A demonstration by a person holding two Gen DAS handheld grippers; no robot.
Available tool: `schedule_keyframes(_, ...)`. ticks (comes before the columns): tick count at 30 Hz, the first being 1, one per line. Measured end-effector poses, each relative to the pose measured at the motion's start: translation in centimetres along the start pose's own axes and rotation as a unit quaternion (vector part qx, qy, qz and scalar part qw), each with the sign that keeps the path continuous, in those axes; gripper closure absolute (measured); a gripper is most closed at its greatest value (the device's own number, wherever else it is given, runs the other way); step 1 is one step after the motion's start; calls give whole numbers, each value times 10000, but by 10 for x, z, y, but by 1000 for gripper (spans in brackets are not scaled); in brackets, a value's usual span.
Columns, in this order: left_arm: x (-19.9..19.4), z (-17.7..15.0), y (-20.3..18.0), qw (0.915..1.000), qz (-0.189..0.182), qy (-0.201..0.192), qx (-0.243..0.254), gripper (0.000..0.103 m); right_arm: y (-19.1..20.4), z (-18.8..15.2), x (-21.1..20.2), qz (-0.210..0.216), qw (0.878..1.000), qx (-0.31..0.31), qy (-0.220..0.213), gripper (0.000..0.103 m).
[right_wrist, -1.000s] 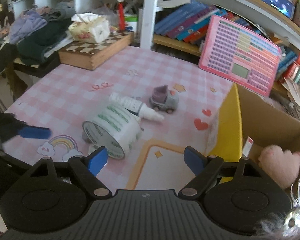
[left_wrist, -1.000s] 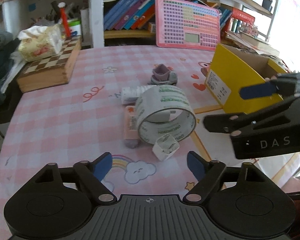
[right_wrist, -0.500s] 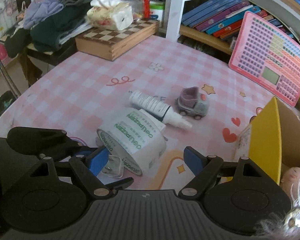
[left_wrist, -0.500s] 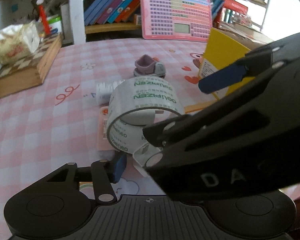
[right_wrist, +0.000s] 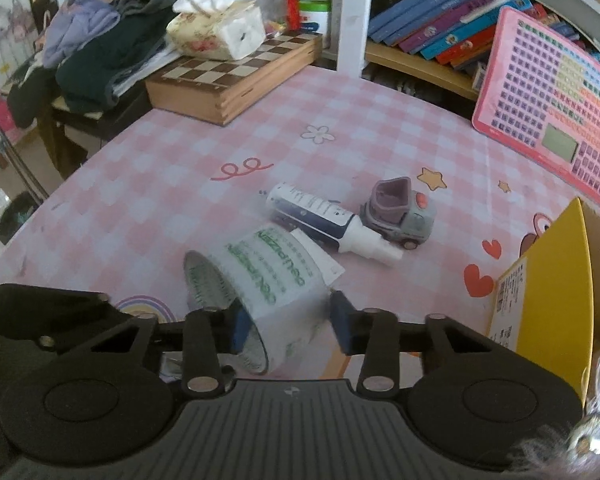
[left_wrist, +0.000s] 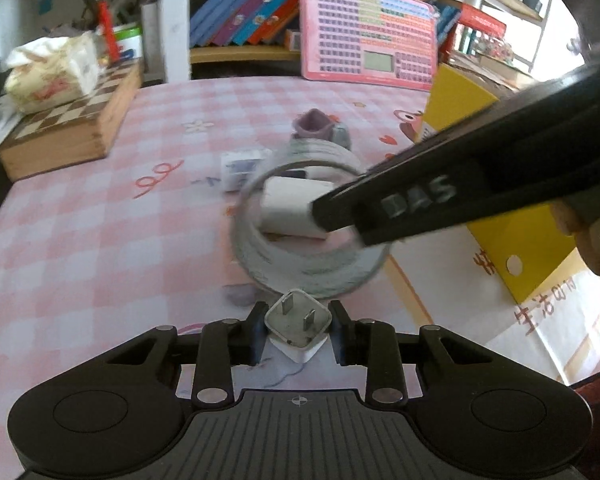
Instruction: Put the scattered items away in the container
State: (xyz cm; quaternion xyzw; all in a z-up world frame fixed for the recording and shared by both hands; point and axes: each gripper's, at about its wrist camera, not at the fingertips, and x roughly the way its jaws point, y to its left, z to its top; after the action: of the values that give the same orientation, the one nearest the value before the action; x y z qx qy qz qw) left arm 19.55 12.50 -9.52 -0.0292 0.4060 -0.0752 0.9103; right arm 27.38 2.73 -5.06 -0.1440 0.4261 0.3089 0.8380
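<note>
A lived-in home, likely a child's play or study corner. A table [right_wrist: 148, 184] in a pink checked cartoon cloth sits before a bookshelf [right_wrist: 452, 40] of picture books at 1 o'clock. A chessboard box [right_wrist: 236, 80] and tissues [right_wrist: 216, 32] lie at 11 o'clock, piled clothes [right_wrist: 96, 52] at 10, a pink learning pad [right_wrist: 552, 120] at 2.

1. Wooden chessboard box [right_wrist: 236, 80], closed, at far left edge of the pink checked tablecloth [right_wrist: 148, 200].
2. Tissue pack [right_wrist: 220, 30], floral, sits on the chessboard box.
3. Pile of clothes [right_wrist: 92, 52] on a dark side stand, left of the box.
4. Pink keypad learning toy [left_wrist: 370, 34] leans upright against the shelf.
5. Row of books [left_wrist: 240, 12] slanted on the shelf behind it.
</note>
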Motion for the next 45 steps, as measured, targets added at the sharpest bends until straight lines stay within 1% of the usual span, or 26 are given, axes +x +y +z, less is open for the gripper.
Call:
schedule_keyframes(5,-15,-2,10,9998,121,-71,-136,73,-5,0,-5,1,9997,241,-85,71)
schedule_keyframes(7,-20,-3,12,9997,142,-108,-155,73,-7,-1,-7,-18,9994,338,-124,76)
schedule_keyframes(8,-22,-4,13,9997,156,-107,-164,73,-8,-1,-8,-10,9992,382,-132,82)
schedule_keyframes(9,-23,-5,14,9996,174,-100,-179,73,-9,-2,-9,9,9989,451,-131,94)
schedule_keyframes(11,-26,-7,16,9995,214,-103,-186,73,-10,-4,-11,85,9982,579,-118,98)
schedule_keyframes(21,-45,-13,22,9991,324,-207,-160,73,-2,-18,-24,62,9973,732,-80,99)
schedule_keyframes(33,-80,-21,21,9988,272,-403,-18,73,13,-38,-54,68,9956,920,-182,99)
schedule_keyframes(38,-97,-26,19,9987,204,-477,19,73,22,-53,-70,102,9955,927,-195,99)
schedule_keyframes(45,-122,-34,10,9978,120,-622,198,73,33,-78,-95,82,9943,1027,-268,99)
